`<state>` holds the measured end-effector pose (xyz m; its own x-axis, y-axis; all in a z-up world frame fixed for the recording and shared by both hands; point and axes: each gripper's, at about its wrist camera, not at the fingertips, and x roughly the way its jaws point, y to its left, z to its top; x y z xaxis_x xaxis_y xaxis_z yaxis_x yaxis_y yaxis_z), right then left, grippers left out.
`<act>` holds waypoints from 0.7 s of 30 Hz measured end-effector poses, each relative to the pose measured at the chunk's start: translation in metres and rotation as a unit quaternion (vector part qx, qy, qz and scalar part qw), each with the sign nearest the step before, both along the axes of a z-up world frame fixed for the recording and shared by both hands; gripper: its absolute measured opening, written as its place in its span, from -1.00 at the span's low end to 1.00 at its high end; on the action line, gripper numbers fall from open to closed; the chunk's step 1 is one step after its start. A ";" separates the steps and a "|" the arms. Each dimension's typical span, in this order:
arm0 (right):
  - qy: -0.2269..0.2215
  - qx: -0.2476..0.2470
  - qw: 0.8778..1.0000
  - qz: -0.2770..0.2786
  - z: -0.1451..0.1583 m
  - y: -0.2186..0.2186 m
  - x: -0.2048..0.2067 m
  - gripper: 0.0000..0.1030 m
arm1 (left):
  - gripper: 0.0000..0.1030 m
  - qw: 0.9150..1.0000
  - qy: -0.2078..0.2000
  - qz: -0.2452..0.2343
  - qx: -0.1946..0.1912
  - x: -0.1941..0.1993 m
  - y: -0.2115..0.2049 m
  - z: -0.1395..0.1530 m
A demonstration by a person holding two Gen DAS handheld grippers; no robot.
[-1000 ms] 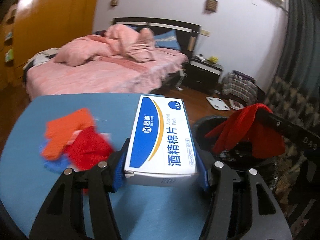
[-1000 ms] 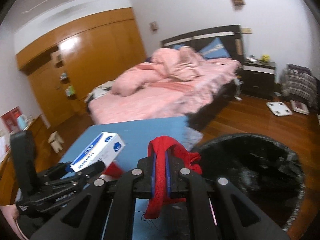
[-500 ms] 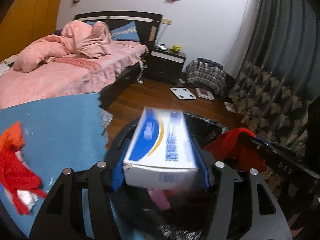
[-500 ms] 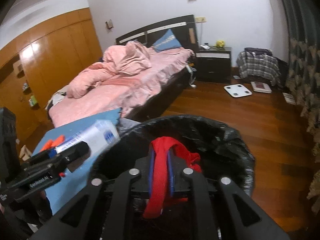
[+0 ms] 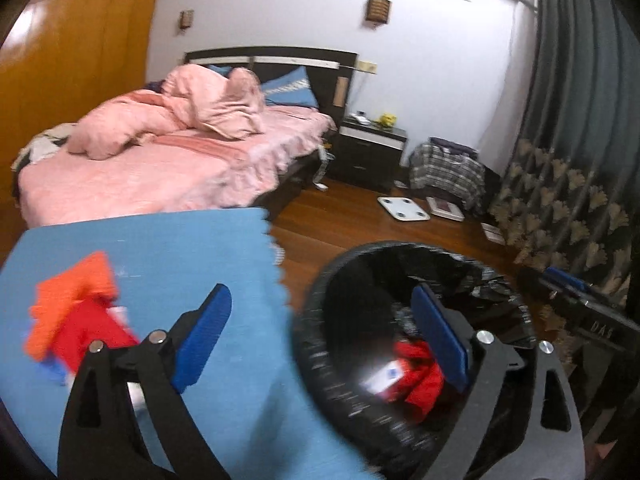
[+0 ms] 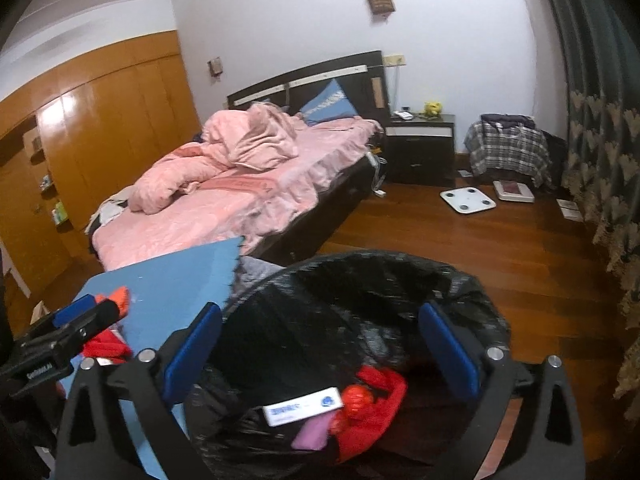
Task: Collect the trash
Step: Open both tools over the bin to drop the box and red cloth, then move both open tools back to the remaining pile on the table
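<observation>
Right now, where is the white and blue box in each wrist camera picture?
Left wrist: the white and blue box lies blurred inside the black-lined bin, lower right, beside red cloth.
Right wrist: the box lies in the bin, bottom centre.
Shared landmark: the white floor scale.

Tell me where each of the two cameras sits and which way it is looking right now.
Left wrist view: on the left gripper, angled down across the blue mat and trash bin toward the bed; its open fingers show, the right gripper at the edge.
Right wrist view: on the right gripper, over the trash bin, looking at the white box and red cloth inside; its fingers show, the left gripper beside.
Shared: bin, mat, bed, white scale.
</observation>
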<state>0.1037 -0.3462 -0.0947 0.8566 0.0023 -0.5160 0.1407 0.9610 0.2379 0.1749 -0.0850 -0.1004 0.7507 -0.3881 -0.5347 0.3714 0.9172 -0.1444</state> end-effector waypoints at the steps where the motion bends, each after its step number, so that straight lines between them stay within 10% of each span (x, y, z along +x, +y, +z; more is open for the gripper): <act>1: 0.000 0.000 1.000 0.006 0.001 0.006 0.003 0.88 | 0.74 1.000 -0.001 0.010 0.003 -0.002 0.010 0.001; 21: 0.014 -0.009 0.983 0.182 -0.021 0.214 0.073 0.86 | 0.74 0.973 -0.002 0.226 0.057 -0.023 0.207 -0.028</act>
<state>0.1771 -0.1324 -0.1158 0.7860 0.2970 -0.5421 -0.2074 0.9529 0.2213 0.1517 0.1217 -0.1282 0.8327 0.0434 -0.5520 -0.0722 0.9969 -0.0306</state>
